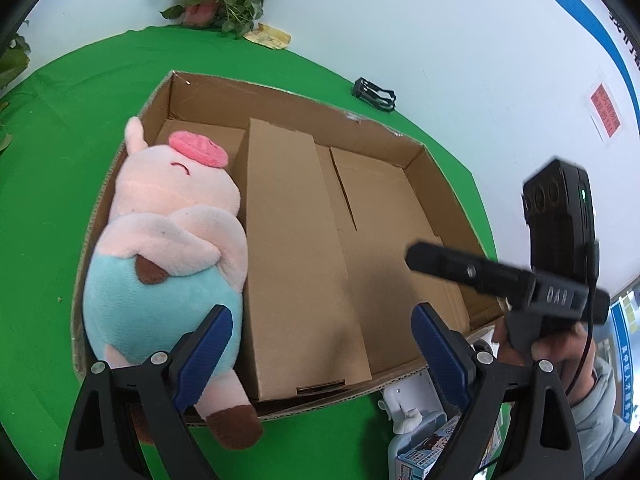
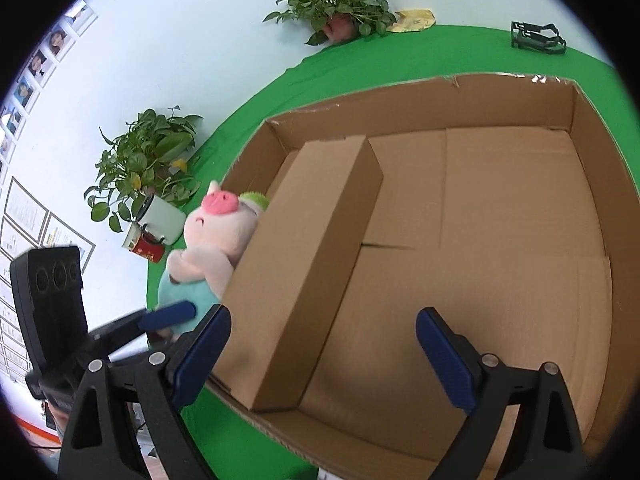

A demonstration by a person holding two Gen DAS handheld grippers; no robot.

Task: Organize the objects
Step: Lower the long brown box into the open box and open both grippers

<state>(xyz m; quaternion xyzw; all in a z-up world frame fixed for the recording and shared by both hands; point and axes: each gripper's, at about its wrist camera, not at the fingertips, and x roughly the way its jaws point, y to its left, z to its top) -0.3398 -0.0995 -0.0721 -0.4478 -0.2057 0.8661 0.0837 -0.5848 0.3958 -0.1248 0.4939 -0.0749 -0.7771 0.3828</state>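
Observation:
A large open cardboard box lies on the green table. A pink plush pig in a blue outfit lies along its left side, one foot over the near rim. Beside the pig lies a long narrow carton. My left gripper hovers open over the carton's near end, its left finger close to the pig's belly. The right wrist view shows the same box, carton and pig. My right gripper is open over the bare box floor, pressing on nothing.
Potted plants stand at the table's far edge by the wall, with a white mug and a red can. A black folded clip lies behind the box. A small printed package sits near the front rim.

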